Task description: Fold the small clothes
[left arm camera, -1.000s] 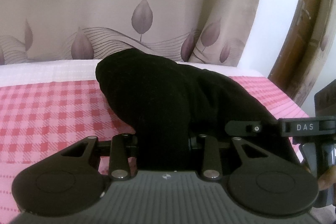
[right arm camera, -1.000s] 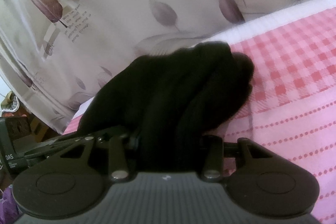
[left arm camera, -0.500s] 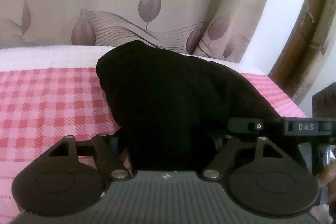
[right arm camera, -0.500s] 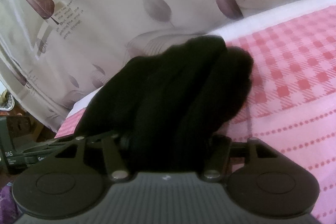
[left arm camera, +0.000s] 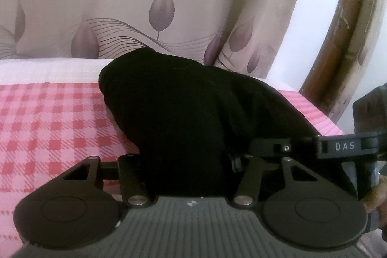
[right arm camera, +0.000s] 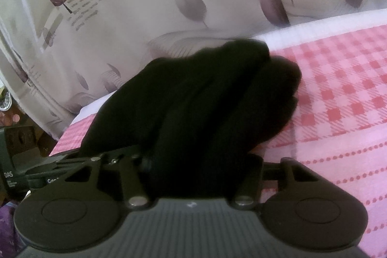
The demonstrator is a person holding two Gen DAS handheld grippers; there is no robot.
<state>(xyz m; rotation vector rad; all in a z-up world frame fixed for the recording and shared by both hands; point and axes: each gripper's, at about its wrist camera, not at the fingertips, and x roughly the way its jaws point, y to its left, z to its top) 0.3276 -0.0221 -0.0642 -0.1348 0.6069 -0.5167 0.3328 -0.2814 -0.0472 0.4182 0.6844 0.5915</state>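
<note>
- Left wrist view: the black garment point(left arm camera: 183, 113) lies bunched on the checked sheet point(left arm camera: 48, 125), rising in a mound straight ahead of the left gripper point(left arm camera: 191, 175).
- The cloth fills the gap between the jaws and hides the fingertips. The jaws are closing with the cloth between them; whether the pads press on it cannot be told.
- The right gripper point(left arm camera: 338, 149) shows at the right edge, just beside the garment, with a leaf-print curtain point(left arm camera: 157, 4) behind.
- Right wrist view: the garment point(right arm camera: 193, 100) sits near the sheet point(right arm camera: 338, 88) edge, in thick rolled folds, running into the right gripper point(right arm camera: 196, 175).
- Its jaws are also closing with cloth between them; pad contact is hidden, so the grip cannot be told.
- Handling, as a judgement: the garment looks soft, light and limp, not fragile. It will sag and bunch and will not keep a crease unaided.
- Recommended hold: a single-layer edge or corner at each side, not the bunched middle, so the cloth can be spread flat.
</note>
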